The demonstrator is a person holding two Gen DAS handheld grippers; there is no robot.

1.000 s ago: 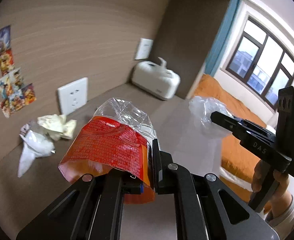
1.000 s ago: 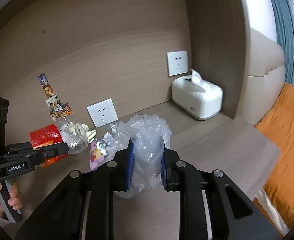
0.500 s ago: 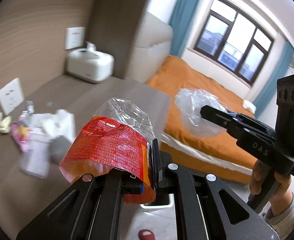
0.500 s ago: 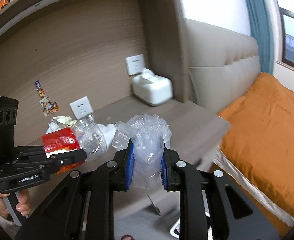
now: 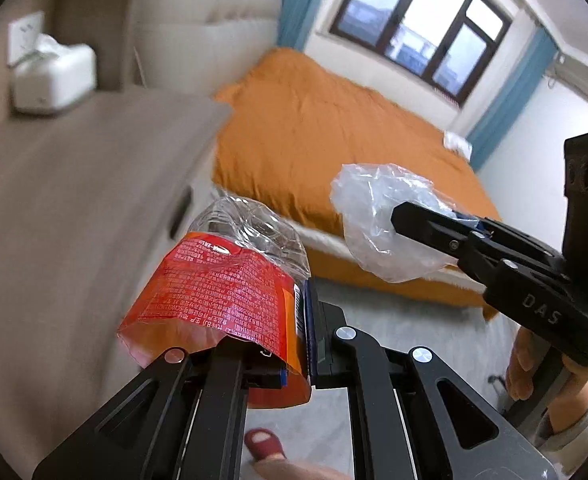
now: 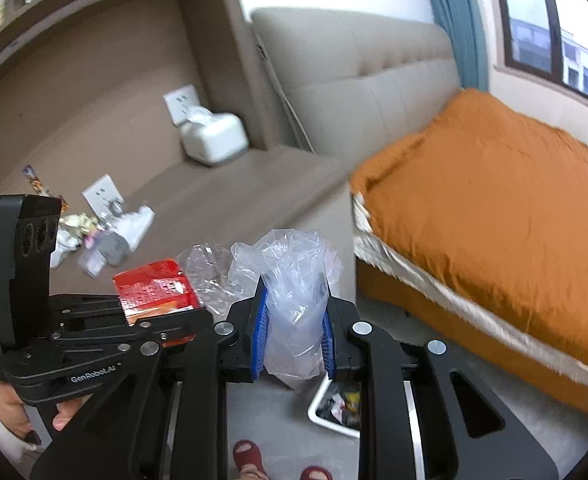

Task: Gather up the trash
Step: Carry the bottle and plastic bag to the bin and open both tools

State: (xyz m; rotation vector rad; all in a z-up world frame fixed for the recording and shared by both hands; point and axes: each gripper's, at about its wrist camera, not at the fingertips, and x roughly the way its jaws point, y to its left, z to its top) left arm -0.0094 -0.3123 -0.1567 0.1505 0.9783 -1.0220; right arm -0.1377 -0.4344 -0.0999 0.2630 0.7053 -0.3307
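Observation:
My left gripper (image 5: pixel 294 336) is shut on a crushed clear plastic bottle with a red label (image 5: pixel 221 292), held out over the floor past the desk edge. In the right wrist view the same bottle (image 6: pixel 153 288) and the left gripper (image 6: pixel 189 314) show at lower left. My right gripper (image 6: pixel 294 336) is shut on a crumpled clear plastic bag (image 6: pixel 294 304), which the left wrist view shows as a clear plastic bag (image 5: pixel 378 224) at the tip of the right gripper (image 5: pixel 410 220). Below it a white trash bin (image 6: pixel 334 412) with litter inside stands on the floor.
A wooden desk (image 6: pixel 233 200) holds several scraps of trash (image 6: pixel 97 236) near a wall socket, plus a white tissue box (image 6: pixel 213 140). An orange bed (image 6: pixel 494 208) fills the right. Red slippers (image 6: pixel 249 456) show on the grey floor at the bottom.
Both grippers swung right, away from the desk wall toward the bed and floor, each keeping its load. The trash bin has come into the right wrist view.

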